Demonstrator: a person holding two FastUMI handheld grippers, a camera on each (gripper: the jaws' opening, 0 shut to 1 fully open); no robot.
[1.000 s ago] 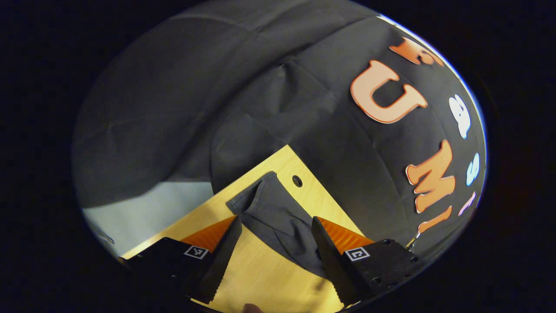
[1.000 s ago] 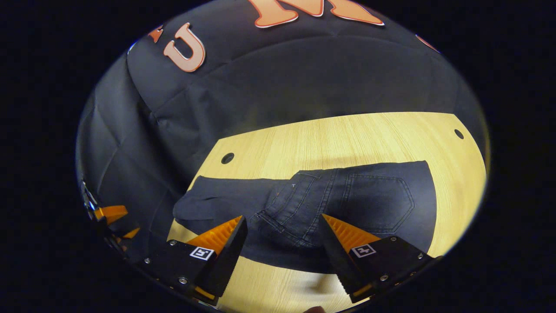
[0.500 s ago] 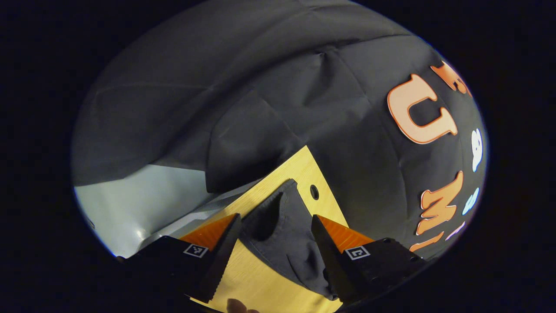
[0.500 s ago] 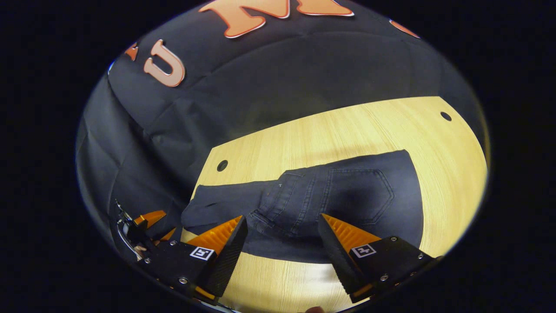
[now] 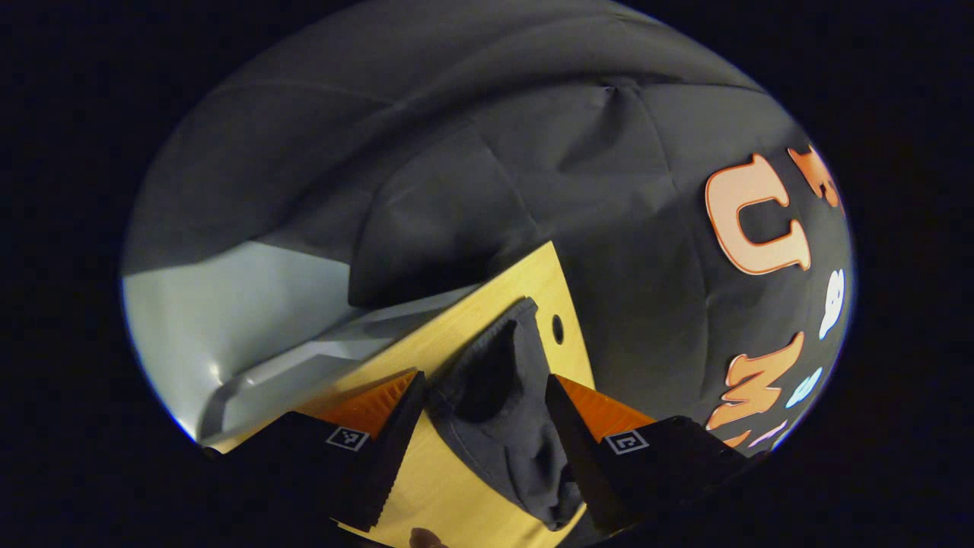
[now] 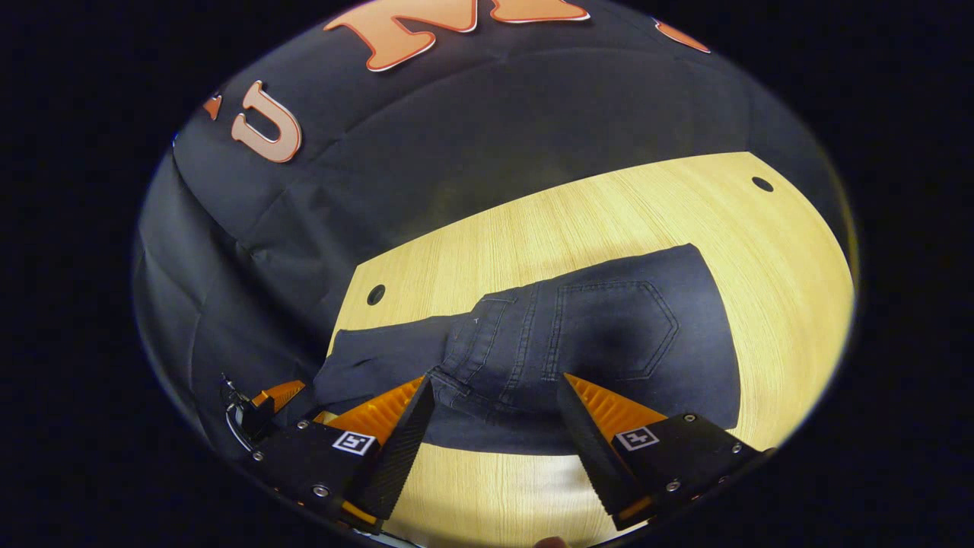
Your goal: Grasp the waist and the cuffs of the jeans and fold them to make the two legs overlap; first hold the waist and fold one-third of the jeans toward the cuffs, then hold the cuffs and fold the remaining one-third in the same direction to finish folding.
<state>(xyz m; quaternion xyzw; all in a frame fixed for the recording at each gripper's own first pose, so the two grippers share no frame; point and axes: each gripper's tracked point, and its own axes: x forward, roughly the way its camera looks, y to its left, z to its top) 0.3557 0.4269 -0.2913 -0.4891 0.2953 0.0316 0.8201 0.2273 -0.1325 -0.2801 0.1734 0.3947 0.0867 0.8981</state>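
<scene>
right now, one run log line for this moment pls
jeans: flat on table, legs overlapped | left gripper: open at cuffs | right gripper: open at waist

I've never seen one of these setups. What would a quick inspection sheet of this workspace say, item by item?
Surface: pale wooden table with small round holes near its corners.
Job's things: dark jeans lying flat, back pocket up; a rumpled cuff end near the table's corner.
Clutter: nothing seen.
Claws: left claw open, fingers either side of the cuff end, not pressing it; right claw open, low over the jeans' near edge by the waist.
Cables: nothing seen.
Surroundings: black cloth wall behind the table; a pale grey panel beyond the table's edge.
</scene>
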